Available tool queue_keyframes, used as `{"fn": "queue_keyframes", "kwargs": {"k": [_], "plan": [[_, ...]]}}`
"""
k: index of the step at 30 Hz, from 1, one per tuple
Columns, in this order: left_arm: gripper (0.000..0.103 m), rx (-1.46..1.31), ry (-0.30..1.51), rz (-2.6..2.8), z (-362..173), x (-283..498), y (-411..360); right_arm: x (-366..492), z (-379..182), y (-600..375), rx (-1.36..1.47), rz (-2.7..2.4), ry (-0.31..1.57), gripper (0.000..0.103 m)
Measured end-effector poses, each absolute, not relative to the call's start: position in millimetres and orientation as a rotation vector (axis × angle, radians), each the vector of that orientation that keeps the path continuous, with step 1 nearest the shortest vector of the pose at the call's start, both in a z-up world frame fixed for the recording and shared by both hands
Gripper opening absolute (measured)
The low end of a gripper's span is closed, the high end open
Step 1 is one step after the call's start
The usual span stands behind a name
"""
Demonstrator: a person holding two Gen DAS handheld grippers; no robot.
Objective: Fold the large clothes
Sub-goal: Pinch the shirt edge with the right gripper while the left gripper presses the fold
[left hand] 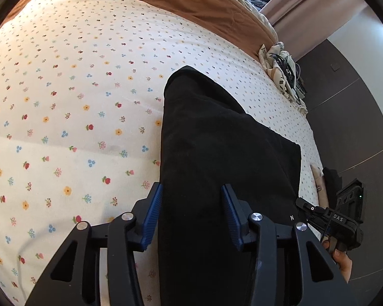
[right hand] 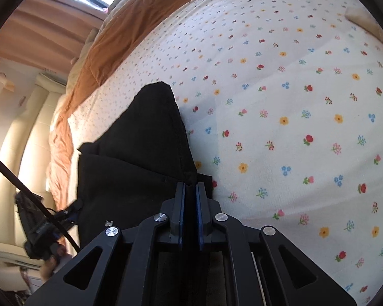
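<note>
A black garment (left hand: 217, 153) was seen laid on a bed covered by a white sheet (left hand: 76, 89) printed with small coloured flowers. In the left wrist view, the left tongs (left hand: 192, 213) were held wide apart, their blue ribbed pads (left hand: 153, 214) standing on either side of the dark cloth, which ran between them without being pinched. The garment was folded into a long band that narrowed to a far corner on the sheet. At the right edge of that view, the right tongs (left hand: 306, 210) were seen at the garment's near right edge, though their state could not be told from there. In the right wrist view, the right tongs (right hand: 190, 191) were closed together on a bunched fold of the black garment (right hand: 140, 153), the cloth being clamped between the two blue pads (right hand: 181, 204). The left tongs (right hand: 74, 209) were glimpsed at the far left of that view, blurred. An orange-brown blanket (left hand: 204, 2) was spread across the far end of the bed, and a patterned cream cloth (left hand: 280, 68) was heaped at the sheet's right edge. Dark flooring (left hand: 344, 117) was visible beside the bed.
</note>
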State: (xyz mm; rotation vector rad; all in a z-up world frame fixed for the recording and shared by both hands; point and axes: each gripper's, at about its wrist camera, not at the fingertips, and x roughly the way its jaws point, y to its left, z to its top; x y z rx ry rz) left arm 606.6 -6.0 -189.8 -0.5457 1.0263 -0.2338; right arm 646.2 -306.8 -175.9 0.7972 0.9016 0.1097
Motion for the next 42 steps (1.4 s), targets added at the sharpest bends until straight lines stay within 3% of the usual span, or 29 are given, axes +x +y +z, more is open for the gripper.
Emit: {"fn": "queue_keyframes", "kwargs": {"k": [2, 4, 5, 16, 30, 32, 38, 42], "plan": [[0.047, -0.547, 1.025, -0.237, -188.6, 605.8, -6.2, 641.2, -175.7, -311.6, 0.818, 0.126, 0.903, 0.022], [0.047, -0.548, 1.026, -0.237, -188.8, 605.7, -6.7, 636.8, -178.9, -317.9, 0.846, 0.151, 0.893, 0.049], [0.047, -0.548, 1.025, -0.237, -188.8, 605.8, -7.2, 636.0, -181.1, -321.1, 0.866, 0.164, 0.892, 0.051], [0.047, -0.556, 1.033, -0.241, -191.1, 603.5, -9.7, 651.3, -210.4, -328.1, 0.961, 0.336, 0.978, 0.051], [0.048, -0.654, 1.087, -0.252, -214.6, 612.2, -1.8, 684.4, -223.3, -315.5, 0.995, 0.442, 0.941, 0.051], [0.052, -0.678, 1.104, -0.266, -217.6, 612.1, -1.0, 682.2, -221.7, -312.3, 0.985, 0.445, 0.94, 0.051], [0.054, -0.688, 1.108, -0.3, -220.7, 614.4, -6.6, 683.7, -218.4, -310.8, 0.963, 0.421, 0.935, 0.027], [0.044, -0.624, 1.083, -0.299, -208.5, 612.7, -15.3, 679.1, -200.2, -302.4, 0.91, 0.431, 0.893, 0.016]]}}
